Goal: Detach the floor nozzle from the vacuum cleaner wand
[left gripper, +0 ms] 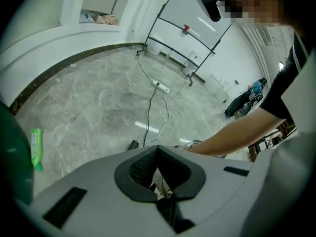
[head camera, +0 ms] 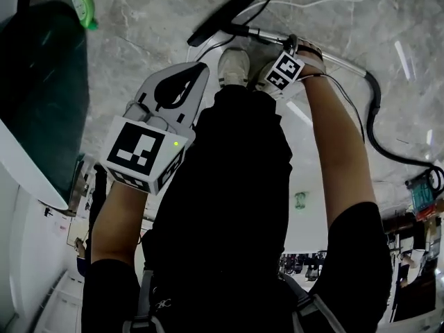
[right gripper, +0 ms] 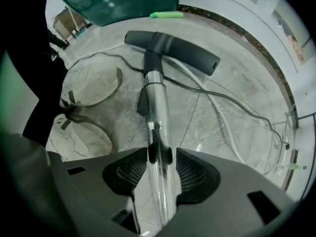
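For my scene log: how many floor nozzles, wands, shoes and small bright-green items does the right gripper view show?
floor nozzle: 1
wand: 1
shoes: 2
bright-green item: 1
Total: 5

Green bottle [head camera: 82, 4] lies at eleven o'clock on the marble floor [head camera: 139, 33], just beside a dark green panel [head camera: 41, 82] at nine. Pale shoe [head camera: 234, 66] at twelve. Power strip [left gripper: 161, 86] well beyond, also twelve.

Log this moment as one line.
left hand-held gripper: shut, empty | right hand-held gripper: open, astride wand | floor nozzle: attached
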A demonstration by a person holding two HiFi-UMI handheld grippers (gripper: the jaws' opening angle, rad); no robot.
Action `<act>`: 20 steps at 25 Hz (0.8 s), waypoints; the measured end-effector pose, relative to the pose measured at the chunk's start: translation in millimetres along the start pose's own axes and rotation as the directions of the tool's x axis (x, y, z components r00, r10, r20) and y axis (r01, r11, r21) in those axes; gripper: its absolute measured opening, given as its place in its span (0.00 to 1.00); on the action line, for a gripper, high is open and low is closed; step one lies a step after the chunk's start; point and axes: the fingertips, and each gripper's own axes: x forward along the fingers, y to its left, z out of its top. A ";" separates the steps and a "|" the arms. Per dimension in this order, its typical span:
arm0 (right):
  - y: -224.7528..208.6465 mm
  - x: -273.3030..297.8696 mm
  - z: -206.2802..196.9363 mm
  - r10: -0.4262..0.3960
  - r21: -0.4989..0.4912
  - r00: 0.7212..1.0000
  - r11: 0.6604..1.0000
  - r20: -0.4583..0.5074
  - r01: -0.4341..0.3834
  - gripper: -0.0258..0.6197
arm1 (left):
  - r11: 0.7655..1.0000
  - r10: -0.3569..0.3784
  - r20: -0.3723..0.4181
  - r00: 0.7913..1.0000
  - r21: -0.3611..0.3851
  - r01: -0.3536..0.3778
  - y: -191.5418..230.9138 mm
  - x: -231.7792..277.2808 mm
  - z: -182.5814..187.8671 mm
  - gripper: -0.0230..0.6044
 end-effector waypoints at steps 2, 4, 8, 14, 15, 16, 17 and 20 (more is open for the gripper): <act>1.0 12.5 -1.9 -0.021 -0.049 0.999 0.999 -0.026 0.020 0.30 | 1.000 0.011 -0.011 1.000 -0.001 -0.011 8.6 2.1 -1.7 0.04; -1.2 14.8 -2.1 -0.040 -0.077 0.999 0.996 -0.014 0.038 0.30 | 0.999 0.034 -0.022 0.999 0.018 -0.033 16.1 3.1 -1.4 0.04; -11.3 -12.2 1.7 -0.038 -0.049 0.999 0.998 0.034 0.039 0.30 | 0.999 0.040 -0.015 0.999 -0.024 -0.040 17.6 0.8 -0.1 0.04; -27.1 -124.1 -0.8 -0.057 0.004 0.985 0.998 0.165 0.057 0.30 | 0.937 -0.035 0.042 0.999 -0.347 0.047 -26.8 -13.7 -11.8 0.40; -28.0 -147.2 -3.0 -0.059 0.002 0.981 0.998 0.186 0.060 0.30 | 0.929 -0.045 0.034 0.998 -0.367 0.054 -37.4 -16.2 -14.3 0.43; -30.5 -168.8 -4.0 -0.064 -0.002 0.976 0.998 0.206 0.066 0.30 | 0.924 -0.047 0.027 0.999 -0.380 0.054 -44.6 -17.4 -16.4 0.44; -32.9 -188.7 -3.6 -0.070 -0.009 0.972 0.997 0.225 0.074 0.30 | 0.916 -0.046 0.023 0.999 -0.397 0.051 -49.1 -17.8 -19.0 0.44; -29.2 -241.9 0.8 -0.082 -0.024 0.961 0.996 0.263 0.091 0.30 | 0.874 -0.040 0.018 0.999 -0.485 0.044 -59.2 -22.7 -31.6 0.44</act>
